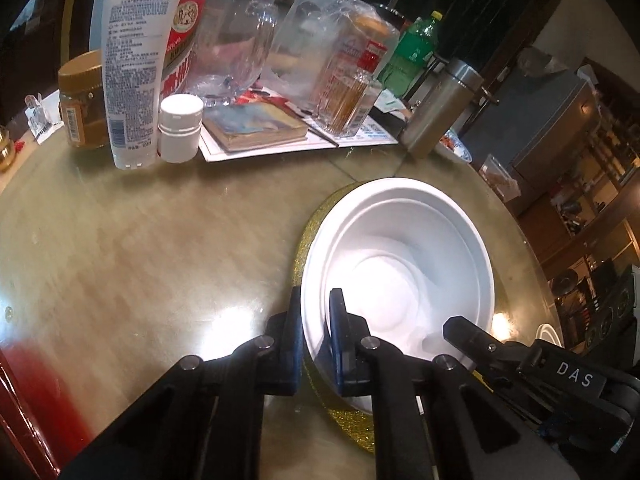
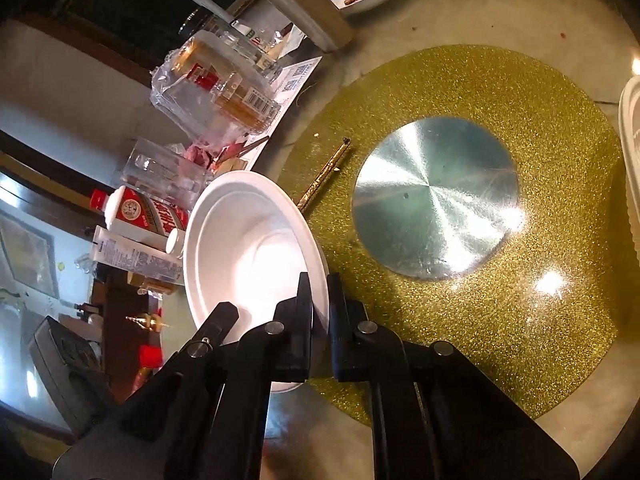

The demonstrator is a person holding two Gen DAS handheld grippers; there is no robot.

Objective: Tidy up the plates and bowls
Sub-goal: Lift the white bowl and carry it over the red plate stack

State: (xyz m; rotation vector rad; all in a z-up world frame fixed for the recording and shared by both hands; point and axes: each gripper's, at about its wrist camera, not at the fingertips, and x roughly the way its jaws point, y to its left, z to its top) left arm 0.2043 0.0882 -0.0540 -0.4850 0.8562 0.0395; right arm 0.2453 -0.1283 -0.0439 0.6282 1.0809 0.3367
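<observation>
While both the left tool (image 1: 316,336) and right tool (image 2: 320,316) pinch the white bowl's (image 1: 400,248) rim, only the right view shows the silver disc (image 2: 436,200) on the gold mat (image 2: 560,280).

Both wrist views are lit warmly from overhead, against dark room corners. The glossy worktop (image 1: 120,264) throws back a broad white glare patch just ahead of the left gripper (image 1: 316,344), and small bright spots shine on the glittery gold mat (image 2: 500,340). The steel disc (image 2: 436,196) at the mat's centre flares in radial streaks. The white bowl (image 1: 400,256) is overexposed inside, its inner contours nearly washed out. Fisheye distortion bends the worktop's edge and stretches the bottles at the frame borders. Background shelves look soft and murky, while a red cast tints the lower left corner of the left view.
</observation>
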